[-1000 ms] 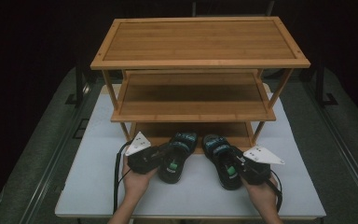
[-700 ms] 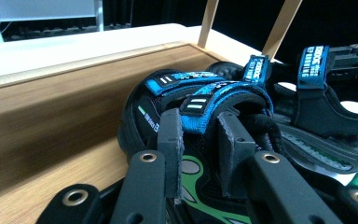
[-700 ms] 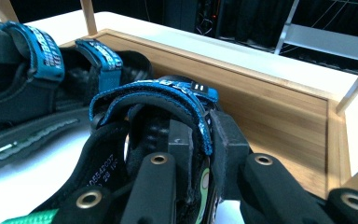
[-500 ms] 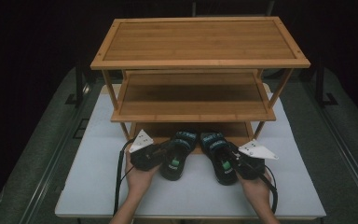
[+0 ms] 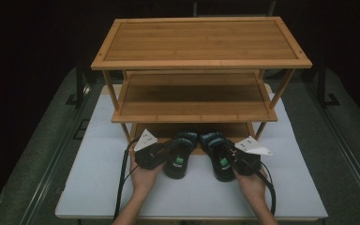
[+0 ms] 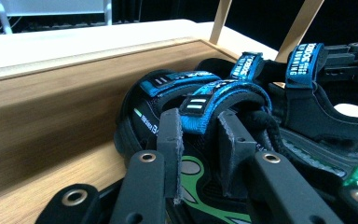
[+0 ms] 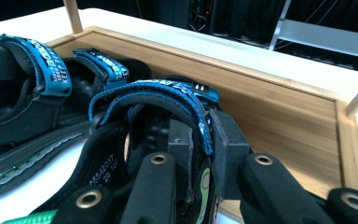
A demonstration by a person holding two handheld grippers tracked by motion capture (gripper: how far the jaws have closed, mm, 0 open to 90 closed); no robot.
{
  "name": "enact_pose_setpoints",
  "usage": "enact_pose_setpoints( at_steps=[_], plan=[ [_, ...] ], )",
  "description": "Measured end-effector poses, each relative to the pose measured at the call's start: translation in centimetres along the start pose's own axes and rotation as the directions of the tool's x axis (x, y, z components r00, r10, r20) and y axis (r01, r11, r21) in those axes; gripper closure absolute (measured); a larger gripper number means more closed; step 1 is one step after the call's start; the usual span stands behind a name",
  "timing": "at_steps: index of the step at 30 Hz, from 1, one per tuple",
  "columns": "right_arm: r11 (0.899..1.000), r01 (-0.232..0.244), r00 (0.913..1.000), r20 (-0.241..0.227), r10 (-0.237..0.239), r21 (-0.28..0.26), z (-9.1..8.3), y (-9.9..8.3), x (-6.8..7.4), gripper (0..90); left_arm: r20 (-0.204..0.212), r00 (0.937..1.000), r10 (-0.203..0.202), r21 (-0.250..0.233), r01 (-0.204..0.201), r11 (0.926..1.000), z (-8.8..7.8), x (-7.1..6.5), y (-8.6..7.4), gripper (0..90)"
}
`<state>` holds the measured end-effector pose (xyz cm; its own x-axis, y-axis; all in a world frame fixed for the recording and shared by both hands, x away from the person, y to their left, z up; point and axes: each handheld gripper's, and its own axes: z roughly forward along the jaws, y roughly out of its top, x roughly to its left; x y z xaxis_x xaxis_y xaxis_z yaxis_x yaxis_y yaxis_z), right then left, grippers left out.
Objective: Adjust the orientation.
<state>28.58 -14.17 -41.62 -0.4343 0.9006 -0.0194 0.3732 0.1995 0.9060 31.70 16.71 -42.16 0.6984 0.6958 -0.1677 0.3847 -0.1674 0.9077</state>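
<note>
The left gripper (image 5: 161, 154) has its fingers (image 6: 170, 144) squeezed on the blue back strap of the left sandal (image 5: 179, 154). The right gripper (image 5: 236, 161) has its fingers (image 7: 226, 140) squeezed the same way on the back strap of the right sandal (image 5: 218, 152). Both sandals are black with blue straps. They sit side by side, close together. Their toes poke onto the bottom shelf (image 5: 161, 130) of the wooden shoe rack (image 5: 201, 42), and their heels are over the white table (image 5: 89, 187) in front of it. The two upper shelves have nothing on them
</note>
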Motion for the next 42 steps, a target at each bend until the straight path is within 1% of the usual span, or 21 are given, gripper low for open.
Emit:
enact_pose_setpoints(
  at_steps=[3, 5, 12, 18, 20, 22, 24, 27, 29, 31, 35, 36, 39, 42],
  plan=[
    [1.000, 0.003, 1.0000, -0.006, -0.003, 0.011, 0.2, -0.2, 0.2, 78.4, 0.004, 1.0000, -0.001, 0.005, 0.001, 1.0000, 0.0, 0.1, 0.0, 72.0],
    [1.000, 0.004, 1.0000, -0.005, -0.004, 0.006, 0.3, -0.3, 0.2, 78.0, 0.008, 1.0000, -0.004, 0.006, 0.004, 1.0000, 0.0, 0.1, 0.0, 71.4],
    [1.000, 0.002, 0.9999, -0.016, -0.002, 0.013, 0.3, -0.3, -0.1, 76.8, 0.009, 0.9999, -0.009, 0.009, 0.009, 0.9999, 0.0, 0.3, 0.0, 70.5],
    [1.000, -0.001, 0.9996, -0.029, 0.001, 0.021, 0.4, -0.3, -0.4, 74.0, 0.012, 0.9998, -0.013, 0.019, 0.012, 0.9997, -0.1, 0.5, 0.0, 64.9],
    [1.000, 0.003, 0.9996, -0.029, -0.002, 0.022, 0.3, -0.3, -0.4, 70.4, 0.014, 0.9998, -0.012, 0.020, 0.011, 0.9997, -0.1, 0.5, 0.0, 63.6],
    [1.000, 0.003, 0.9996, -0.030, -0.002, 0.024, 0.3, -0.3, -0.5, 69.0, 0.014, 0.9998, -0.011, 0.019, 0.010, 0.9998, -0.2, 0.4, 0.0, 60.5],
    [1.000, 0.005, 0.9995, -0.031, -0.005, 0.021, 0.3, -0.3, -0.5, 64.9, 0.022, 0.9997, -0.009, 0.021, 0.008, 0.9997, -0.2, 0.3, 0.0, 58.9],
    [1.000, 0.009, 0.9993, -0.037, -0.008, 0.028, 0.3, -0.3, -0.5, 62.6, 0.024, 0.9997, 0.002, 0.026, -0.002, 0.9997, -0.3, 0.1, 0.1, 55.3],
    [0.999, 0.015, 0.9993, -0.035, -0.014, 0.031, 0.2, -0.3, -0.5, 61.1, 0.030, 0.9996, 0.000, 0.020, 0.000, 0.9998, -0.4, 0.1, 0.1, 53.5],
    [0.999, 0.009, 0.9993, -0.036, -0.008, 0.032, 0.1, -0.3, -0.6, 59.4, 0.037, 0.9993, -0.005, 0.008, 0.004, 1.0000, -0.6, 0.0, 0.2, 51.0],
    [1.000, 0.009, 0.9994, -0.033, -0.008, 0.029, -0.2, -0.2, -0.8, 54.8, 0.047, 0.9989, 0.007, 0.004, -0.007, 1.0000, -0.9, -0.3, 0.4, 48.6],
    [1.000, 0.010, 0.9995, -0.031, -0.009, 0.027, -0.3, -0.2, -0.8, 54.1, 0.048, 0.9987, 0.017, 0.004, -0.018, 0.9998, -1.0, -0.3, 0.4, 48.1],
    [1.000, 0.004, 0.9988, -0.048, -0.003, 0.018, -0.6, -0.2, -0.9, 51.1, 0.056, 0.9983, 0.018, -0.002, -0.018, 0.9998, -1.3, -0.6, 0.5, 46.5],
    [1.000, -0.001, 0.9972, -0.075, 0.002, 0.008, -1.2, -0.1, -1.0, 49.2, 0.076, 0.9969, 0.021, -0.010, -0.020, 0.9997, -1.8, -0.8, 0.7, 44.8]
  ],
)
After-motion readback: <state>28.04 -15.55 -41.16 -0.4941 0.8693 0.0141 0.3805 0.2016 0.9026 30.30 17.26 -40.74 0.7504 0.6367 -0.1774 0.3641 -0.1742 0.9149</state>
